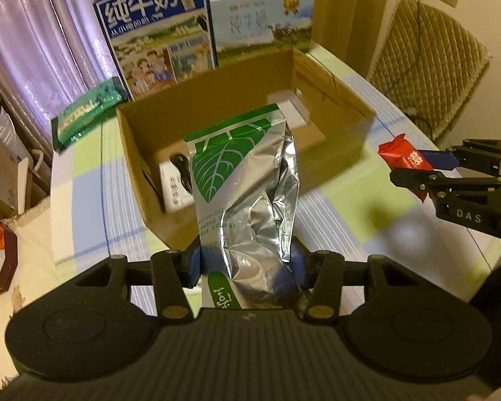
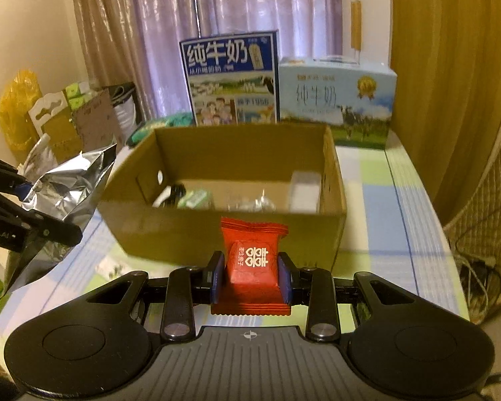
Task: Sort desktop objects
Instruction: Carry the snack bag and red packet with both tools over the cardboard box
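Right up close, the left gripper (image 1: 247,260) is clamping a silver foil pouch (image 1: 247,180) with a green leaf print, blue pads pinching its lower half while the crumpled top is standing up and leaning toward the box. Over on the other side, the right gripper (image 2: 250,279) is squeezing a small red candy packet (image 2: 252,260) squarely between its pads, crimped edges poking out above and below. Both loads are hanging in the air on the near side of the cardboard box (image 2: 223,234), above the checked tablecloth (image 2: 377,200).

The box is sitting open-topped just ahead, and it is already holding a few things: a white block (image 2: 305,190) by the right wall, some small pale items near the left wall. Behind it, two milk cartons (image 2: 232,80) are standing against the curtain.

Now, doing this well: I judge the drop-off is the step in hand. Each gripper is needing to carry its load over the near wall before letting go, because the pouch is tall and floppy and could catch the rim. Going in one at a time looks safer, as the two grippers are crowding the same opening.
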Motion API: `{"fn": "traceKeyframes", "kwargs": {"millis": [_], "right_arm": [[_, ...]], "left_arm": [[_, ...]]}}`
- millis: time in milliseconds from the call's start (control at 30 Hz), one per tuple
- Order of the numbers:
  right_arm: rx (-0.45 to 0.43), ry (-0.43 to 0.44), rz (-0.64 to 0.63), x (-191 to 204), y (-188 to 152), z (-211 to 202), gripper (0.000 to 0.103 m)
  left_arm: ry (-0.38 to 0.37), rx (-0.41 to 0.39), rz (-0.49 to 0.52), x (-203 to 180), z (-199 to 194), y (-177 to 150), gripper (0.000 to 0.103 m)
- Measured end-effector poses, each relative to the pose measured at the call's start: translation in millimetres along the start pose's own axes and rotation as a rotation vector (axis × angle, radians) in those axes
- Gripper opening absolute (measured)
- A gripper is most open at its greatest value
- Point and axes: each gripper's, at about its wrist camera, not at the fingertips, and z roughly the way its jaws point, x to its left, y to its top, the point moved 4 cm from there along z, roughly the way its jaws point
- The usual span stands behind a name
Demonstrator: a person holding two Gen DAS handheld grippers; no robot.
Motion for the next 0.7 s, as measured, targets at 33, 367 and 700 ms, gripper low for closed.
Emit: {"fn": "traceKeyframes", "kwargs": {"millis": [33, 367, 700], "right_arm": [[-0.002, 0.001, -0.002, -0.4, 4.8, 2.5, 0.031], [-0.02, 0.002, -0.002, -11.4, 54.9, 36.4, 0.031], [-0.027, 0.018, -0.006, -14.7, 92.3, 77.6, 0.031]], "left_arm": [[0.001, -0.002, -0.001, 2.1, -0.3, 5.5, 0.046], [-0.006, 0.0, -0.03, 25.1, 22.6, 52.9, 0.046], [-0.019, 0.004, -0.071, 41.2, 65.0, 87.6, 0.046]]}}
